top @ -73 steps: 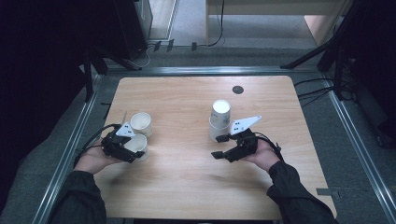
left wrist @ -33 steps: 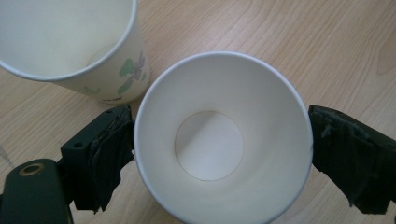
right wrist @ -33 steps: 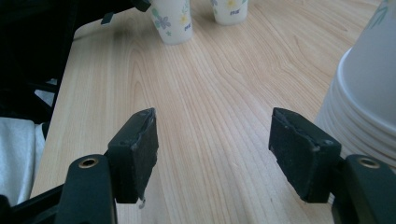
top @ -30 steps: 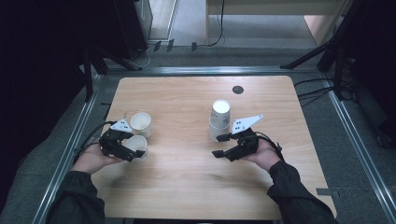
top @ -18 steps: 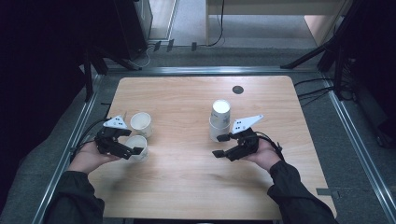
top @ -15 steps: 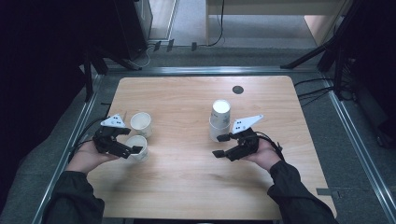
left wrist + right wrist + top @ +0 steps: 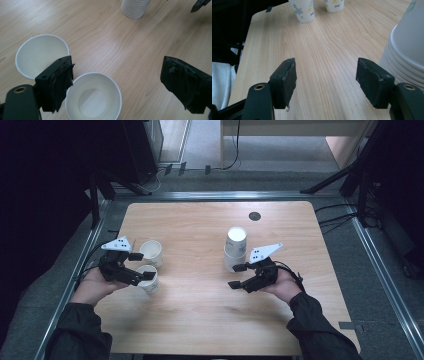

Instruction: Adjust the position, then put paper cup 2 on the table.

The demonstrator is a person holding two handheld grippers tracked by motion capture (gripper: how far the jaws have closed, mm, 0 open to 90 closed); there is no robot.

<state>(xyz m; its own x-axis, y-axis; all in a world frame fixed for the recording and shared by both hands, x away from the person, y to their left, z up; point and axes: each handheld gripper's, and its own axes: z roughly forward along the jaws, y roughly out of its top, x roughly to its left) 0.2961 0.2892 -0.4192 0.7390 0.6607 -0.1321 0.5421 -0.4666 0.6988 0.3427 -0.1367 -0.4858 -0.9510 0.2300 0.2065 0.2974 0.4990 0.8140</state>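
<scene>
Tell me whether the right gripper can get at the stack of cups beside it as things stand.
Probably yes. The right gripper sits open on the table just in front of the stack of cups, and bare wood lies between them. The two single cups stand far off near the left gripper.

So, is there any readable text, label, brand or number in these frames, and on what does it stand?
None readable.
Two flower-printed paper cups: each bears a small dark mark under the flowers, too blurred to read.
Stack of cups: no text visible.
Grey plates on the grippers: dots only, no characters.
</scene>
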